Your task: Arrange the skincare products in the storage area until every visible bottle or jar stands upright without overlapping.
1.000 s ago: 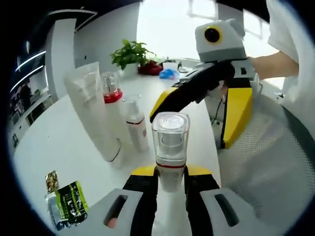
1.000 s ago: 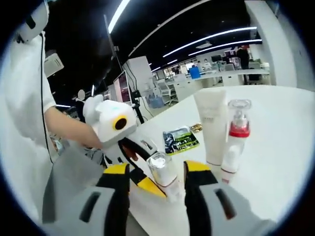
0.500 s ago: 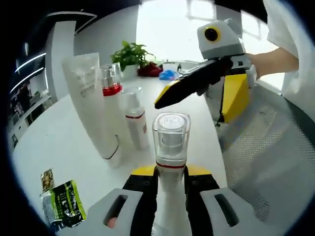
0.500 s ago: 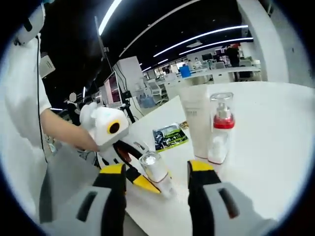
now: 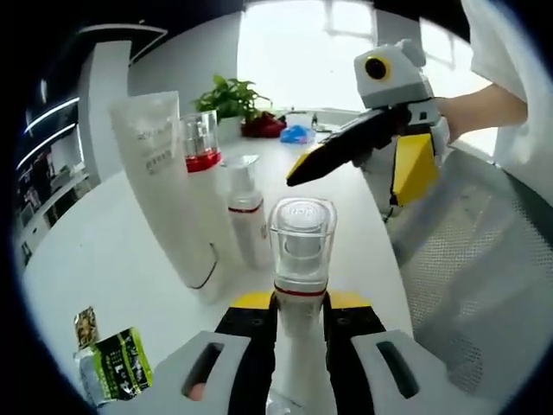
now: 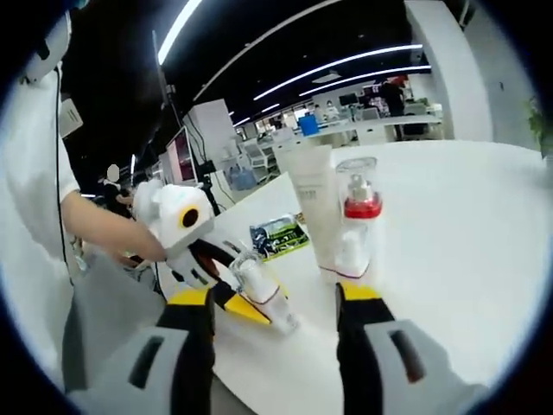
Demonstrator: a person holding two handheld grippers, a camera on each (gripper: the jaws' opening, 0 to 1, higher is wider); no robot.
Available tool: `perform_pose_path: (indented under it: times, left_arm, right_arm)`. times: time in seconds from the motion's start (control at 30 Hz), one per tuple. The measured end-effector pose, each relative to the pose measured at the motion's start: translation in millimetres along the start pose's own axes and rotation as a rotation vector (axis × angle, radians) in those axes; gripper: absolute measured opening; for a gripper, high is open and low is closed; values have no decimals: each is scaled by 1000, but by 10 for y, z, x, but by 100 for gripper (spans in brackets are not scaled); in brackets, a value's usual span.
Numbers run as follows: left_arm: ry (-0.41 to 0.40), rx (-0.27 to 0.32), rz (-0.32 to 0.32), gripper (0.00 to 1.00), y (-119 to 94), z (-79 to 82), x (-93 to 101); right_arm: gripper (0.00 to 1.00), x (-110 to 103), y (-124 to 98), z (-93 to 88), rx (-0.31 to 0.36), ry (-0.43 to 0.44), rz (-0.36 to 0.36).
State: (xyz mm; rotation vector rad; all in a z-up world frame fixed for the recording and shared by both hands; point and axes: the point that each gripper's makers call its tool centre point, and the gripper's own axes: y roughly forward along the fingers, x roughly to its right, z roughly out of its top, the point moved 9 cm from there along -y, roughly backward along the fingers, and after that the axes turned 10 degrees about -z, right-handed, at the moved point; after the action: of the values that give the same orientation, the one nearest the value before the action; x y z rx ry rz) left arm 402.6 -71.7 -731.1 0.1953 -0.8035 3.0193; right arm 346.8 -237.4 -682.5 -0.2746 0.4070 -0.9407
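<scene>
Left gripper view, left to right: green sachet [image 5: 112, 370] flat on the white table [image 5: 104, 251]; tall white tube [image 5: 164, 190] standing cap-down; red-collared pump bottle [image 5: 201, 160] just behind it; small spray bottle [image 5: 246, 220] upright beside them. 3 items upright, none overlapping.

Centre: clear-capped bottle [image 5: 300, 259] upright, its neck pinched between the jaws of the left gripper [image 5: 299, 324], which are closed tight against it. Whether its base touches the table, cannot tell.

Right: right gripper [image 5: 371, 151] held above the table, jaws spread wide, nothing between them.

Handling judgement: bottle looks light, rigid, smooth plastic, likely slippery; top-heavy with that square cap. Best hold is low on the neck or body, not the cap, which could pop off. Set down in the bare patch near the spray bottle.
</scene>
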Motion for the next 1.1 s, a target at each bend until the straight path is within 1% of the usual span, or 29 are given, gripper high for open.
perform_pose_path:
  times: [0.17,0.47,0.7,1.1]
  left_arm:
    - [1,4,-4,17,34,37,-98]
    - [-6,20,13,17,117,105,-275]
    - [15,23,17,17,186,159,-382]
    - [21,26,34,17,230,202,-436]
  right_arm:
    - [58,28,-28,-29,-8,10,-15]
    - [58,65,-64,-70,-20,21,-31]
    - [58,83,-84,-98,-28,28,-41]
    - [58,96,-93,-120,-31,36,-48]
